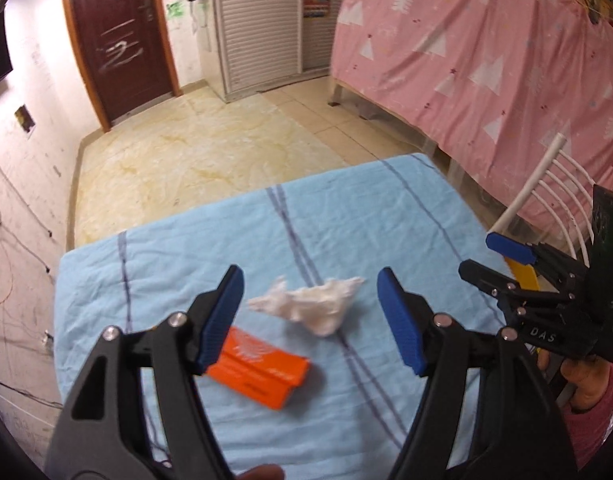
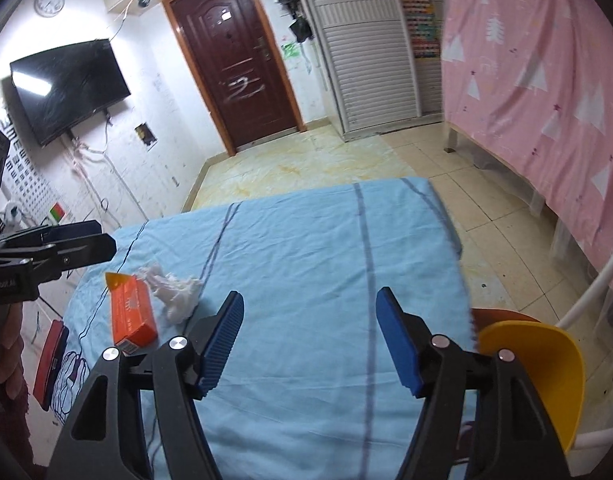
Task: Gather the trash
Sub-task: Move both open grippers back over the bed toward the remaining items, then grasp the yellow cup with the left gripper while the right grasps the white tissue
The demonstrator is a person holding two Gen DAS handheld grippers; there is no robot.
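A crumpled white tissue (image 1: 310, 306) lies on the light blue tablecloth (image 1: 346, 208); an orange carton (image 1: 262, 374) lies just in front of it. My left gripper (image 1: 310, 316) is open above them, with the tissue between its blue pads. In the right wrist view the tissue (image 2: 174, 294) and carton (image 2: 132, 312) lie at the table's left. My right gripper (image 2: 310, 338) is open and empty over the middle of the cloth (image 2: 306, 240). The right gripper also shows in the left wrist view (image 1: 492, 258), and the left gripper in the right wrist view (image 2: 94, 240).
A yellow bin (image 2: 542, 368) stands off the table's right edge beside a white chair frame (image 2: 586, 300). A red flat object (image 2: 50, 356) lies at the table's left edge. A pink curtain (image 2: 546, 80) hangs on the right. Bare floor (image 2: 306, 152) stretches to the door.
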